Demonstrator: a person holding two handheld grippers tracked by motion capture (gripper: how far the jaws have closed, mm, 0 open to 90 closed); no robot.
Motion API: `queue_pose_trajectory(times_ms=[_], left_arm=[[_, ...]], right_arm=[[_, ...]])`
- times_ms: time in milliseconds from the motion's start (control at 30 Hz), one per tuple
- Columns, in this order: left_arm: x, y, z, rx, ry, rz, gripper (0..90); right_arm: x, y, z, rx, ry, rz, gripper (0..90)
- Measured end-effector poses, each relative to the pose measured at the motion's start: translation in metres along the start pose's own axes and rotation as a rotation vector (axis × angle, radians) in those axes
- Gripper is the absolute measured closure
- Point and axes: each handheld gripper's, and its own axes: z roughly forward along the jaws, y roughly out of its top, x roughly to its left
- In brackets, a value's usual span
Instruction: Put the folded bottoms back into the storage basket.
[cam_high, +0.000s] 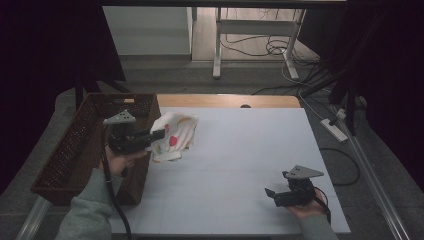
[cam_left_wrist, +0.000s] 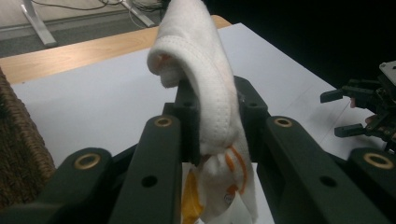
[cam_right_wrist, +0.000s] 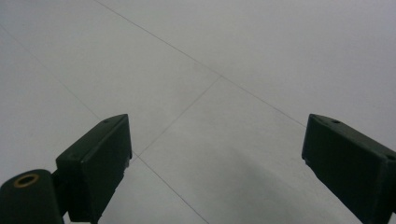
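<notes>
White cloth (cam_high: 174, 136), printed with red and orange shapes, is seen in the high view held clear of the worktop (cam_high: 235, 165) near its left edge, gripped by the left tongs (cam_high: 159, 134) just beside the woven brown basket (cam_high: 75, 145) that stands along that edge. The step in hand is judged to be the carrying of the cloth into the basket; the cloth is best kept lifted until its hanging part has passed over the basket's near wall, and released only once it is above the inside. The right tongs (cam_high: 269, 194) are seen near the worktop's front right corner, well apart from the cloth, and may be left there.

From the left gripper view, the cloth (cam_left_wrist: 205, 79) is shown pinched between the jaws, which are closed narrowly on a thick fold, with the rest draped over and below them. The grip looks firm, so no re-grasp is thought necessary. The basket's weave (cam_left_wrist: 18, 140) is glimpsed at the left.

From the right gripper view, the right tongs (cam_right_wrist: 217, 168) are shown spread wide and holding nothing, above bare worktop (cam_right_wrist: 210, 60).
</notes>
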Motion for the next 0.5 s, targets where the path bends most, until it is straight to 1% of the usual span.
queue_pose_trajectory(times_ms=[133,167,267,500], left_arm=[[0.001,0.001,-0.004,-0.004,-0.002,0.0,74.5],[0.001,0.001,-0.006,-0.003,-0.001,0.0,74.5],[0.001,0.001,-0.01,-0.01,0.008,0.001,74.5],[0.002,0.002,-0.017,-0.019,0.01,0.0,74.5]], right_arm=[[0.0,0.0,0.0,-0.001,-0.001,0.0,8.7],[-0.001,0.0,-0.001,-0.007,0.005,0.004,8.7],[-0.001,0.0,-0.001,-0.006,0.001,0.006,8.7],[-0.001,0.0,-0.001,-0.008,0.003,0.005,8.7]])
